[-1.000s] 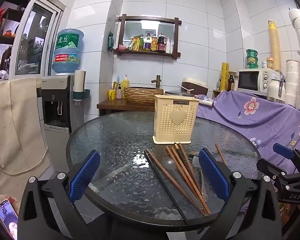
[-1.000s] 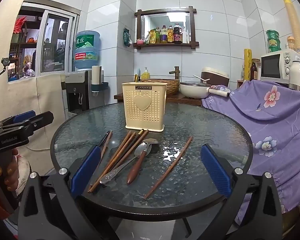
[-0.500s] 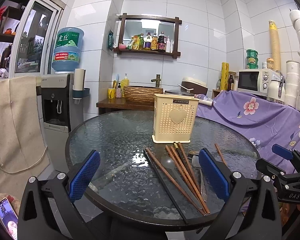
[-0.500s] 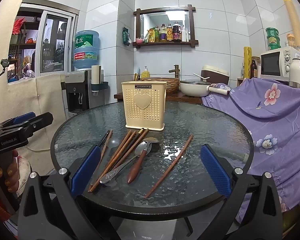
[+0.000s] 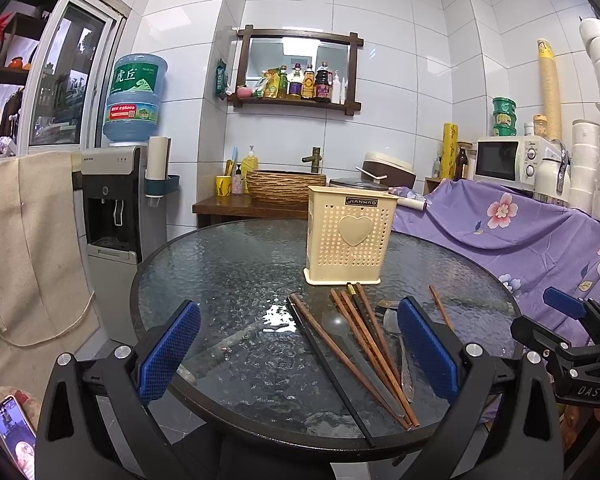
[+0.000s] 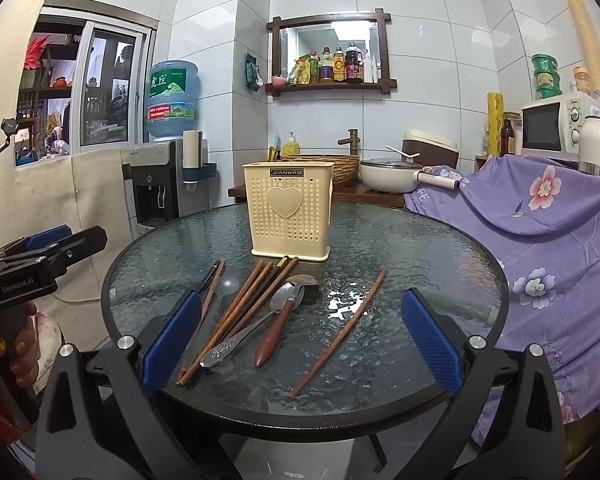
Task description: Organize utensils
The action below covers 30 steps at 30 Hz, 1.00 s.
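A cream perforated utensil holder [image 6: 290, 216] [image 5: 349, 236] stands upright on the round glass table [image 6: 440, 248]. In front of it lie several brown chopsticks [image 6: 244, 308] [image 5: 364, 344], a black chopstick [image 5: 332, 376], a wooden-handled spoon [image 6: 278, 330], a metal spoon [image 6: 236, 340] and a clear spoon [image 6: 228, 282]. One chopstick [image 6: 340, 328] lies apart to the right. My right gripper [image 6: 300, 344] is open at the table's near edge, empty. My left gripper [image 5: 298, 354] is open too, hovering at the near left edge with nothing between its fingers.
A purple floral cloth [image 6: 540, 216] covers furniture right of the table. A water dispenser [image 5: 116, 208] stands left, a wooden counter with a basin [image 5: 286, 186] behind. A beige cloth [image 5: 24, 248] hangs at left. A hand [image 6: 8, 352] holds the other gripper.
Both grippers have drifted only slightly; the views are almost the same. The utensils and holder have not moved.
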{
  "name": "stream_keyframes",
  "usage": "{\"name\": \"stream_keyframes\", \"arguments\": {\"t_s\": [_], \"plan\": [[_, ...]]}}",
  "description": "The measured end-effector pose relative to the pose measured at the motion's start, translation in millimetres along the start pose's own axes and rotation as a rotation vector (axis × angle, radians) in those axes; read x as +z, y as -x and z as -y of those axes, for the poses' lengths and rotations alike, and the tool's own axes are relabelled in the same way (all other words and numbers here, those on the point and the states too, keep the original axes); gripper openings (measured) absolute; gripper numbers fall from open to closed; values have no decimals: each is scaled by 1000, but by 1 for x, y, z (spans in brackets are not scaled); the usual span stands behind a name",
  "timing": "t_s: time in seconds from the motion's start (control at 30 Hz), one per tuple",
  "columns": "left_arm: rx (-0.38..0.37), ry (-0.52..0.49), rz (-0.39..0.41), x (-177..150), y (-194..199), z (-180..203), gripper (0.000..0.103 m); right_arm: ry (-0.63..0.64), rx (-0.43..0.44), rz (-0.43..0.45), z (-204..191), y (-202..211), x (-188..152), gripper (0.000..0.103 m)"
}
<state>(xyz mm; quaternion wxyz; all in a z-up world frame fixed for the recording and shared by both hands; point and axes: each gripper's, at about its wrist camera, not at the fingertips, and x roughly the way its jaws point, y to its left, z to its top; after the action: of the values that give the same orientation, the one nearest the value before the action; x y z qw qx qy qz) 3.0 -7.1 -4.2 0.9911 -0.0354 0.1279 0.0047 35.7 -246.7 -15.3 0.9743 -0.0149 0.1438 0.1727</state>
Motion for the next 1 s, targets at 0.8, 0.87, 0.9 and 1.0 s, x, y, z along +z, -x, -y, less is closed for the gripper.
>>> {"name": "stream_keyframes", "arguments": {"t_s": [0.8,0.87,0.9,1.0], "plan": [[3,-2,-3,-2,-1,-1,97,-1,7,-6,-1,0,1,98],[5,-1,-4,-2,-1,-1,97,-1,8,-7,-1,0,2,98],[4,-1,-5,-2,-1,-1,97,-1,7,-6,-1,0,2,98],[3,0,-6,-1,-1,-1,97,-1,8,-6,-1,0,2,98]]}}
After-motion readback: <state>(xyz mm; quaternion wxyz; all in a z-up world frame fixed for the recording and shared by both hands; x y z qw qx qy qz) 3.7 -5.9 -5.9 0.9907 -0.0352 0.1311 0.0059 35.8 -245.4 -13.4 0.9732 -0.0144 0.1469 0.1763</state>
